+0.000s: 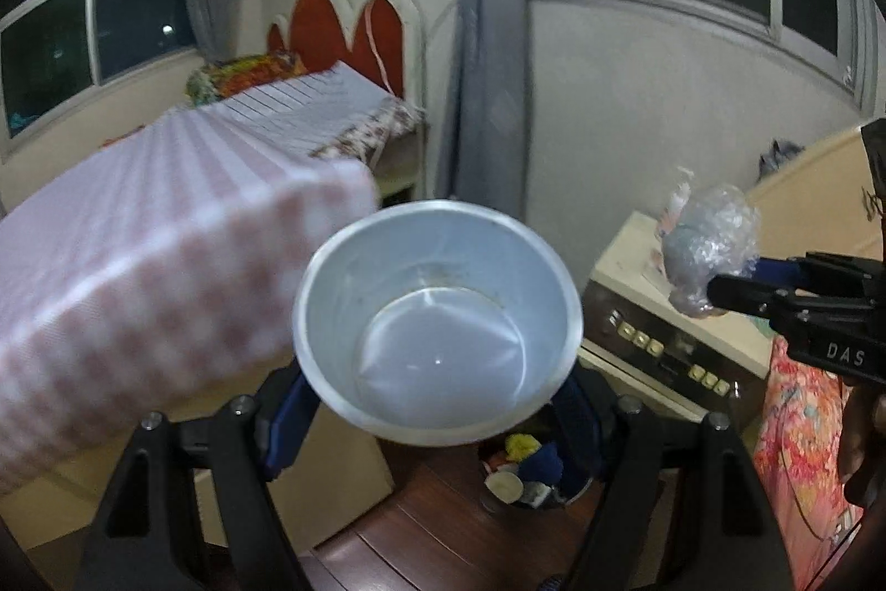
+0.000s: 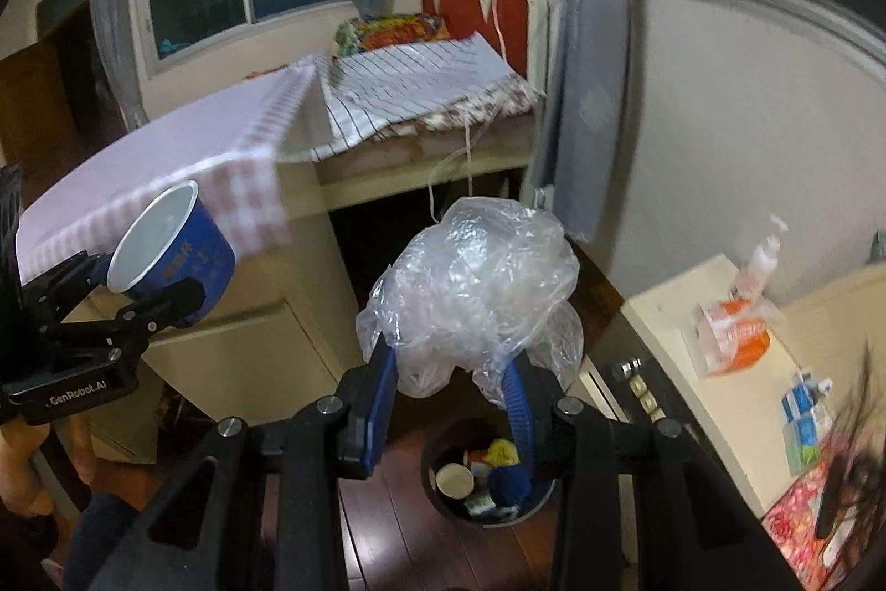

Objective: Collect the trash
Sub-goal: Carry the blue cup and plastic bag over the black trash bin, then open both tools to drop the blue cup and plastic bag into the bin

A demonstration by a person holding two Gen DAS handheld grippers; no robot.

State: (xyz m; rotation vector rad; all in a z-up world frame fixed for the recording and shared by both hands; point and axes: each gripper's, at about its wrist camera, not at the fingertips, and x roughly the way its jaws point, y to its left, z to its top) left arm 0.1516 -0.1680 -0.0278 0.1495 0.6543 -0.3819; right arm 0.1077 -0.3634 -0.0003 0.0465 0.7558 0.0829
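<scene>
Right gripper is clamped on a crumpled clear plastic bag, its blue pads pressed into the lower folds. Directly below and slightly ahead, on the wooden floor, stands the trash bin, already holding a paper cup and scraps. Left gripper is closed around an empty blue cup, mouth facing the camera, held off to the left of the bin. Judgement: the right load is nearer the drop line.
</scene>
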